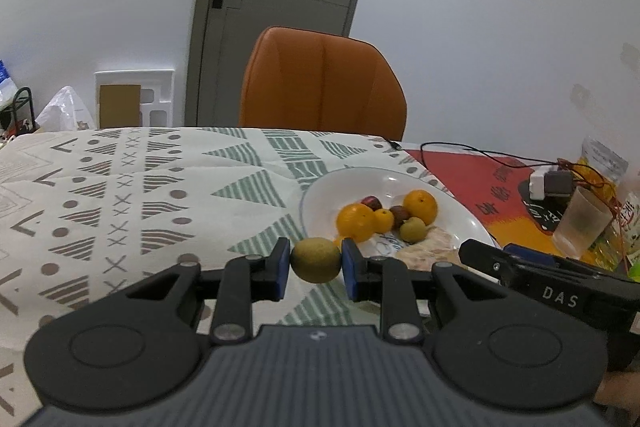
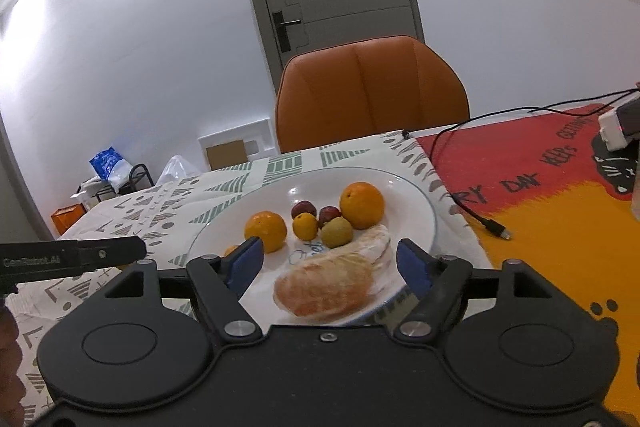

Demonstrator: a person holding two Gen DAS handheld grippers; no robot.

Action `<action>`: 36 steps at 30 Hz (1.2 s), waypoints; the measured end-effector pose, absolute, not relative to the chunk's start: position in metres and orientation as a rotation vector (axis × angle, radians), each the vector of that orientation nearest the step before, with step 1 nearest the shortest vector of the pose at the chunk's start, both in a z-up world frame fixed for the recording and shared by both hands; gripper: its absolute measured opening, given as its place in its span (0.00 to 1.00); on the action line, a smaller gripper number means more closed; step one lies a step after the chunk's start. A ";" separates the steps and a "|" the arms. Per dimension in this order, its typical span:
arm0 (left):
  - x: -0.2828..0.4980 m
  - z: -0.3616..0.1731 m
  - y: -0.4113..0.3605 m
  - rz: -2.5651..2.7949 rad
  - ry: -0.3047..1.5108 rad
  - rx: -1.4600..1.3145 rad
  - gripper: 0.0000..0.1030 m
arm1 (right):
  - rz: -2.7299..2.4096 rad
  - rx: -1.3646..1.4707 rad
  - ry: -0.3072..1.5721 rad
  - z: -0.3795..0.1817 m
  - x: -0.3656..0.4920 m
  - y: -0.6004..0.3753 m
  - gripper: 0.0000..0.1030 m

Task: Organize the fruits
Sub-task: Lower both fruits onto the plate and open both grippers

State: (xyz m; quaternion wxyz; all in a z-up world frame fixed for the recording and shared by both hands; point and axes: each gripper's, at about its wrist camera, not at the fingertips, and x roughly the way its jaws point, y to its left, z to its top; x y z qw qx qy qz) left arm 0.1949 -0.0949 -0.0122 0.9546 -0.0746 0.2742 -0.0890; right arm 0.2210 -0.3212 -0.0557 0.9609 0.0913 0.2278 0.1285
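My left gripper is shut on a green-brown round fruit and holds it just left of the white plate, above the patterned cloth. The plate holds two oranges, a small yellow citrus, two dark red fruits, a green fruit and a peeled pomelo piece. My right gripper is open and empty, its pads on either side of the pomelo piece at the plate's near rim. It shows at the right of the left wrist view.
An orange chair stands behind the table. A red and yellow mat lies to the right with a black cable, a white charger, a frosted cup and packets. The patterned cloth stretches left.
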 end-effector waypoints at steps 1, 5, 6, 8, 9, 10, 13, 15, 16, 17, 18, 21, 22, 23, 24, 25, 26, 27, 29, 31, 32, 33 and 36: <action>0.196 -0.013 -0.098 -0.185 0.559 -0.147 0.25 | 0.260 0.194 0.463 -0.056 0.220 -0.324 0.71; 0.200 -0.014 -0.107 -0.200 0.566 -0.133 0.25 | 0.253 0.217 0.474 -0.060 0.216 -0.333 0.71; 0.201 -0.014 -0.109 -0.204 0.568 -0.130 0.25 | 0.253 0.223 0.476 -0.061 0.214 -0.335 0.71; 0.204 -0.015 -0.114 -0.212 0.571 -0.123 0.25 | 0.256 0.230 0.477 -0.061 0.212 -0.338 0.71; 0.205 -0.014 -0.116 -0.215 0.572 -0.120 0.25 | 0.257 0.233 0.476 -0.061 0.210 -0.339 0.71; 0.206 -0.014 -0.118 -0.218 0.572 -0.115 0.25 | 0.257 0.237 0.475 -0.061 0.209 -0.339 0.71; 0.208 -0.012 -0.125 -0.225 0.572 -0.102 0.25 | 0.264 0.251 0.473 -0.061 0.207 -0.340 0.72; 0.210 -0.010 -0.128 -0.230 0.570 -0.098 0.25 | 0.272 0.255 0.473 -0.061 0.206 -0.340 0.72; 0.211 -0.009 -0.130 -0.233 0.570 -0.097 0.25 | 0.274 0.256 0.474 -0.061 0.205 -0.339 0.72; 0.210 -0.008 -0.131 -0.240 0.566 -0.100 0.25 | 0.276 0.257 0.474 -0.061 0.205 -0.339 0.72; 0.210 -0.007 -0.132 -0.248 0.562 -0.104 0.26 | 0.277 0.260 0.474 -0.061 0.204 -0.340 0.72; 0.209 -0.005 -0.134 -0.250 0.567 -0.110 0.32 | 0.277 0.269 0.475 -0.062 0.204 -0.342 0.72; 0.210 -0.005 -0.133 -0.249 0.578 -0.112 0.33 | 0.278 0.274 0.476 -0.062 0.204 -0.343 0.72; 0.210 -0.006 -0.132 -0.246 0.587 -0.115 0.34 | 0.279 0.278 0.477 -0.062 0.203 -0.342 0.72; 0.209 -0.006 -0.131 -0.238 0.593 -0.115 0.37 | 0.283 0.279 0.478 -0.062 0.203 -0.342 0.73; 0.209 -0.007 -0.130 -0.229 0.598 -0.113 0.44 | 0.286 0.278 0.479 -0.062 0.203 -0.341 0.73; 0.208 -0.007 -0.128 -0.218 0.600 -0.109 0.50 | 0.290 0.277 0.479 -0.061 0.201 -0.340 0.74; 0.206 -0.006 -0.127 -0.205 0.597 -0.102 0.61 | 0.293 0.276 0.478 -0.061 0.200 -0.339 0.77; 0.201 -0.004 -0.125 -0.170 0.581 -0.078 0.74 | 0.300 0.277 0.476 -0.060 0.201 -0.337 0.78; 0.196 -0.001 -0.121 -0.150 0.565 -0.061 0.81 | 0.307 0.274 0.477 -0.058 0.200 -0.334 0.79; 0.194 0.001 -0.118 -0.146 0.561 -0.060 0.82 | 0.309 0.273 0.477 -0.057 0.199 -0.333 0.81; 0.193 0.002 -0.115 -0.143 0.559 -0.063 0.82 | 0.310 0.271 0.477 -0.056 0.199 -0.332 0.83; 0.189 0.004 -0.106 -0.124 0.561 -0.073 0.84 | 0.315 0.261 0.469 -0.051 0.195 -0.328 0.90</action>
